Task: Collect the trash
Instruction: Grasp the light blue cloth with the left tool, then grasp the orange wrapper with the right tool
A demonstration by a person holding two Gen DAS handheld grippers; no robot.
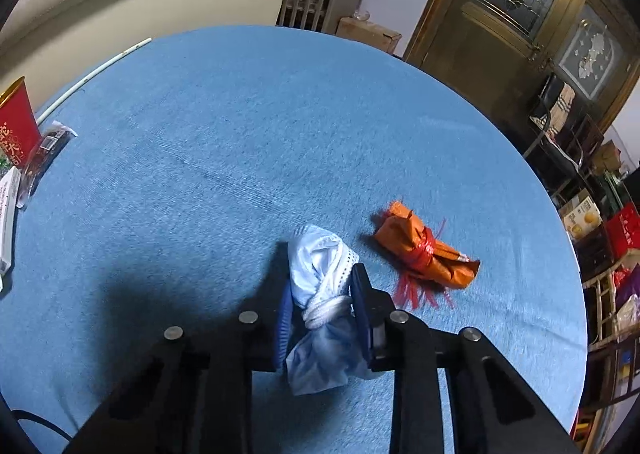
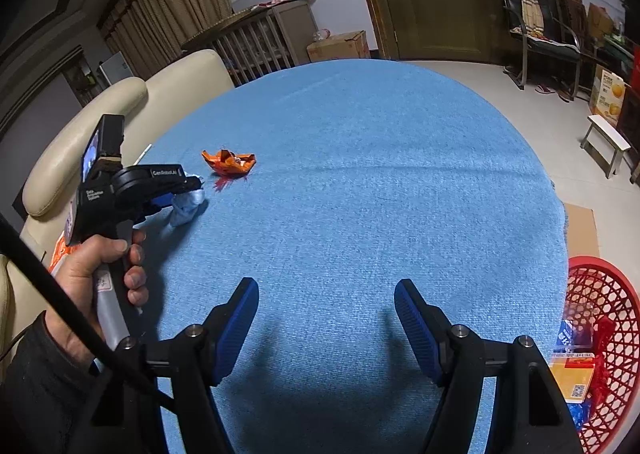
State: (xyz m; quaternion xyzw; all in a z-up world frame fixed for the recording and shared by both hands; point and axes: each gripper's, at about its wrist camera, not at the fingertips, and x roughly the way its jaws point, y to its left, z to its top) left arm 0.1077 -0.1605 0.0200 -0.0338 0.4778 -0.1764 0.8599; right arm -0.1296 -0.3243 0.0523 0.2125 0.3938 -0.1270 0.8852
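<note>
The left gripper [image 1: 320,310] is clamped on the knotted face mask [image 1: 322,294], pads squeezing the bundle right at its corded middle while it sits on the blue tablecloth [image 1: 240,133], and the right gripper [image 2: 326,328] hangs spread wide over bare cloth with nothing between its fingers. Now the risk: that mask is soft and loosely bunched, so on the lift the loose tail below the knot may sag or the whole wad may slide out of the pinch. The orange wrapper [image 1: 426,250] tied with red string lies just beside it on the cloth, and its frayed red ends reach toward the right-hand finger, so a sloppy lift could snag them and drag it along. The red basket [image 2: 600,334] stands off the table's right edge, well apart from the mask, so it looks like a long carry, and a drop there would land on the floor. Hard to read: whether the pads bite cord or only fabric, since the fingers cover the contact. The basket is cut off by the frame, and the packets at the far left edge of the table are only half visible.
</note>
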